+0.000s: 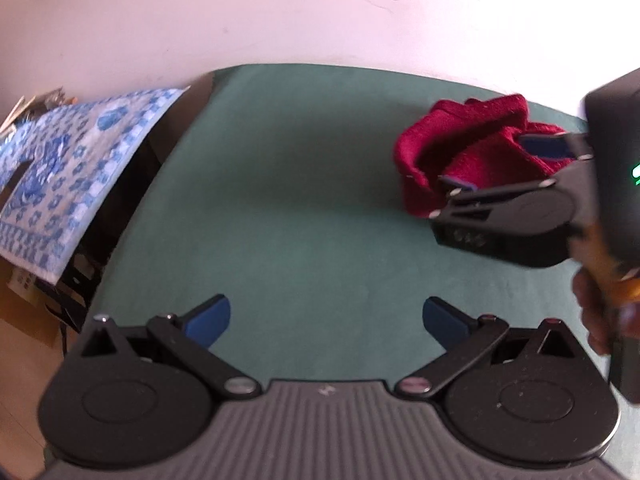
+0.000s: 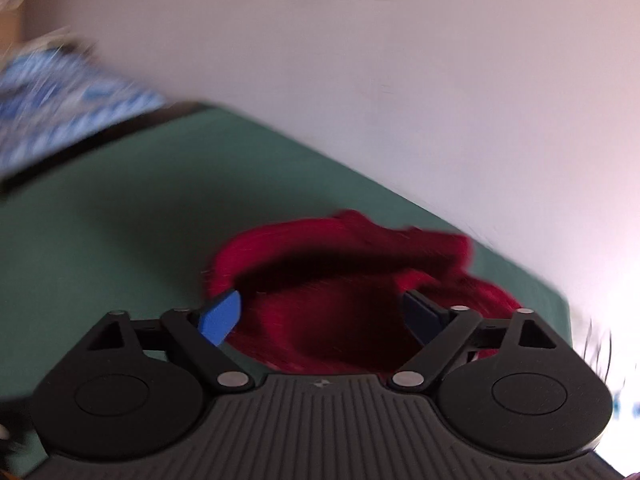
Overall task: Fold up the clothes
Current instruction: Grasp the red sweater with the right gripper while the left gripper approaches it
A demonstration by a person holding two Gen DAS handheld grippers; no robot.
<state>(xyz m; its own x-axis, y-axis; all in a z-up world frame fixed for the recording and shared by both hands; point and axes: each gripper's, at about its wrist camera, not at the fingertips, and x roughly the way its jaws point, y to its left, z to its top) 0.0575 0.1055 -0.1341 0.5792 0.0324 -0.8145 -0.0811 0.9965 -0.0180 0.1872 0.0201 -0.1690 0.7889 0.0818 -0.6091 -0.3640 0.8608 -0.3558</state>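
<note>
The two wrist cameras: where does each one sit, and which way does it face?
Left wrist view: sits on the left gripper, faces over the green table; its open fingers, the right gripper and a hand show.
Right wrist view: sits on the right gripper, faces down at the red garment; its open fingers show.
Both views share the garment, table, white wall and blue patterned cloth.

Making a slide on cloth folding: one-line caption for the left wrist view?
Right gripper reaches open-jawed into a crumpled red knit garment on the green table; left gripper open.
</note>
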